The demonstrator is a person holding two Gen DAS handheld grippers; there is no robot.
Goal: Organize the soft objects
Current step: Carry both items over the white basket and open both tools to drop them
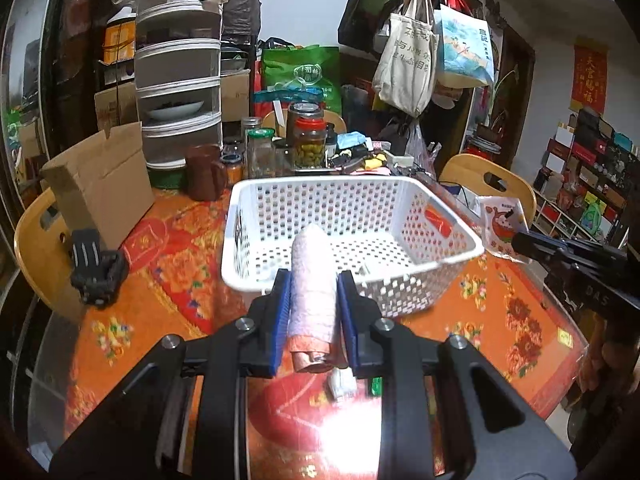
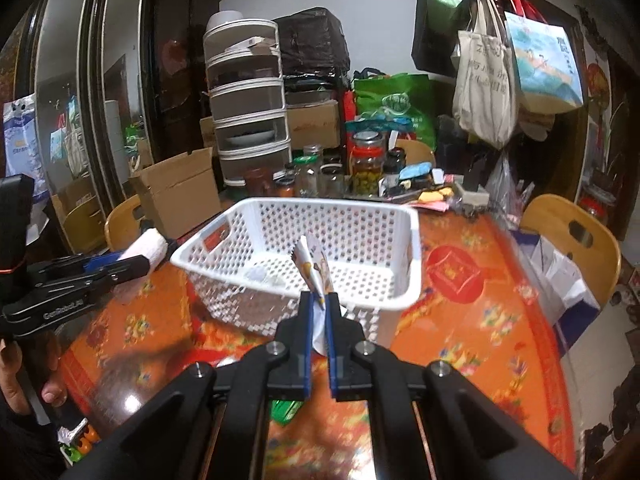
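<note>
white plastic, pierced all over with holes, makes up the basket (image 1: 352, 216) that we see standing on the orange flowered counter (image 1: 160, 280), tipped a little in both views. our left tool (image 1: 311, 280) is clamped on a rolled towel (image 1: 314, 276), pale with a pinkish-brown underside, which lies lengthwise between the blue pads (image 1: 283, 300) and pokes forward over the near rim of the basket. from the right wrist view we see that same left tool (image 2: 136, 258) off to the left of the basket (image 2: 320, 240), the white roll (image 2: 150, 246) sticking out of its tip. our right tool (image 2: 319, 300) is closed on a small printed packet (image 2: 316, 268), white with an orange and yellow pattern, held upright just at the near wall of the basket. behind the basket stand glass jars (image 1: 308, 144), a brown mug (image 1: 206, 178) and an open cardboard box (image 1: 100, 188). a wooden chair (image 2: 576, 236) sits at the counter's right edge.
</note>
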